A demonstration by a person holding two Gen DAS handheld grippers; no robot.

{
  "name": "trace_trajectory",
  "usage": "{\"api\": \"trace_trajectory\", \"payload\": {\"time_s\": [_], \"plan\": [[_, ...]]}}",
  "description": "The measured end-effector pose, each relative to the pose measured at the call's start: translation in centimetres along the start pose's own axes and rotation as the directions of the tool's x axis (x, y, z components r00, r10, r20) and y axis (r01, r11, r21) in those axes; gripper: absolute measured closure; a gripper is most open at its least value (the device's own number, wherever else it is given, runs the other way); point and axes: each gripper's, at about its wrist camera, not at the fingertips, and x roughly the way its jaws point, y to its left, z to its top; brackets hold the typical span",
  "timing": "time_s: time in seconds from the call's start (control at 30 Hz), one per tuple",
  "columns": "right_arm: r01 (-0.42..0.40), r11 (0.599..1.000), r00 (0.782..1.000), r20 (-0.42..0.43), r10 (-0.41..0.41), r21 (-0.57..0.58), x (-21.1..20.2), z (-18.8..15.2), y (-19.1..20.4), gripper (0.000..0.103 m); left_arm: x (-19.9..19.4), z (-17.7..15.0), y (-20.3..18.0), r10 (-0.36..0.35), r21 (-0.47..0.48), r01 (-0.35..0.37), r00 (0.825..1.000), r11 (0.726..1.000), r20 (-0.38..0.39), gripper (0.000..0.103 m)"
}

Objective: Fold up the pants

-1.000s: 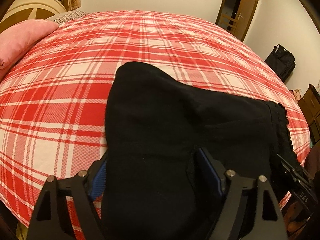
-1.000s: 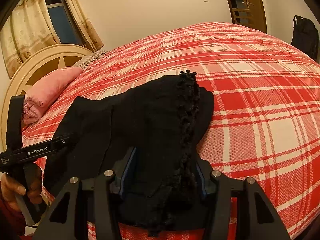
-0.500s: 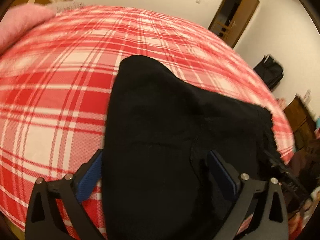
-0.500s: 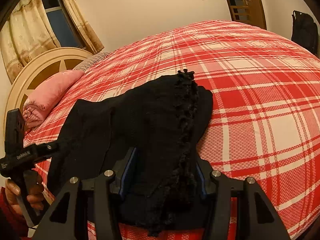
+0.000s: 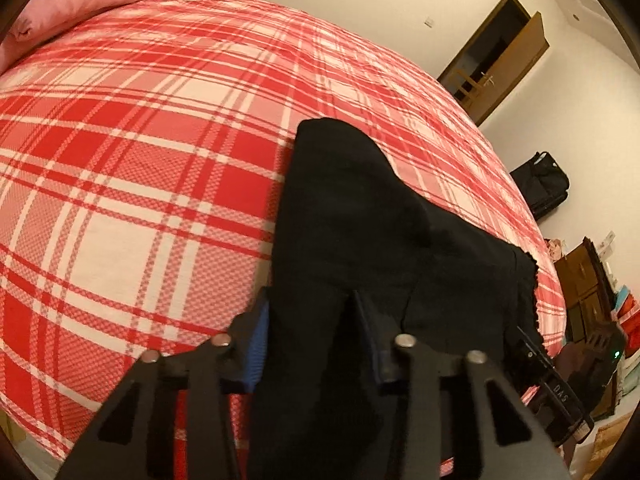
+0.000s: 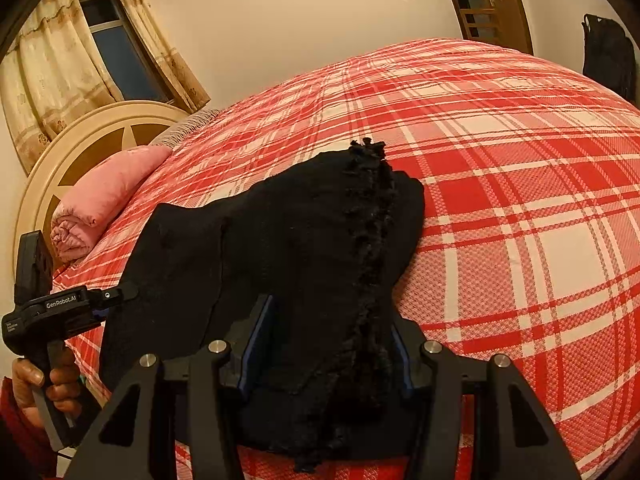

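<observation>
While both tools are seen at the near edge of the bed, the scene is listed outward from them.

Left gripper (image 5: 312,332): its two blue-padded fingers are closed onto a thick fold of black cloth, which is pinched between them.
Right gripper (image 6: 326,350): its two fingers are set wider, with a bunched, frilled edge of the same cloth gripped between the pads.
Pants (image 6: 280,248): one black pair is counted, spread in a loose heap on the near part of the bed, with one lacy hem running away from the right gripper.
Bedspread (image 6: 500,200): one red-and-white plaid cover is seen under the pants.
Pillow (image 6: 104,196): one pink pillow is laid at the headboard (image 6: 80,136), well apart from the pants.
Door (image 5: 504,56): one brown door is seen open.
Black bag (image 5: 540,184): one is seen by the wall.
</observation>
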Motion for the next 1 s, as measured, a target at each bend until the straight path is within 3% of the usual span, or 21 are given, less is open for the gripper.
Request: {"api": "trace_trajectory", "payload": {"time_s": [0.07,0.17,0.27,0.33,0.5,0.67,0.8,1.0], "plan": [[0.002,1.000,1.000,0.002,-0.002,0.000,0.0,-0.1,0.1,0.050,-0.1,0.0,0.4,-0.007,-0.019,0.007,1.000,1.000,0.001,0.068],[0.004,1.000,1.000,0.002,-0.004,0.000,0.0,-0.1,0.1,0.050,-0.1,0.0,-0.1,-0.025,-0.013,0.025,1.000,1.000,-0.012,0.087],[0.005,1.000,1.000,0.002,-0.005,0.000,0.0,-0.1,0.0,0.050,0.1,0.1,-0.3,-0.016,-0.006,0.016,1.000,1.000,-0.014,0.087],[0.006,1.000,1.000,0.002,-0.006,0.000,0.0,-0.1,0.0,0.050,0.2,0.2,0.0,-0.030,-0.023,0.030,0.999,0.999,-0.019,0.084],[0.007,1.000,1.000,0.002,-0.007,-0.001,0.0,-0.1,0.0,0.050,0.8,0.5,-0.9,-0.009,0.001,0.009,1.000,1.000,-0.027,0.063],[0.015,1.000,1.000,0.000,-0.015,-0.002,0.1,0.0,0.1,0.050,1.1,0.3,-2.4,0.066,0.066,-0.065,0.998,0.996,-0.017,0.060],[0.028,1.000,1.000,-0.004,-0.029,-0.005,0.1,0.1,0.2,0.050,0.9,0.3,-2.8,0.072,0.114,-0.070,0.997,0.991,-0.008,0.083],[0.067,0.997,0.998,-0.009,-0.068,-0.043,0.1,0.3,1.0,0.052,0.8,0.2,-3.5,0.122,0.151,-0.122,0.992,0.981,0.011,0.085]]}}
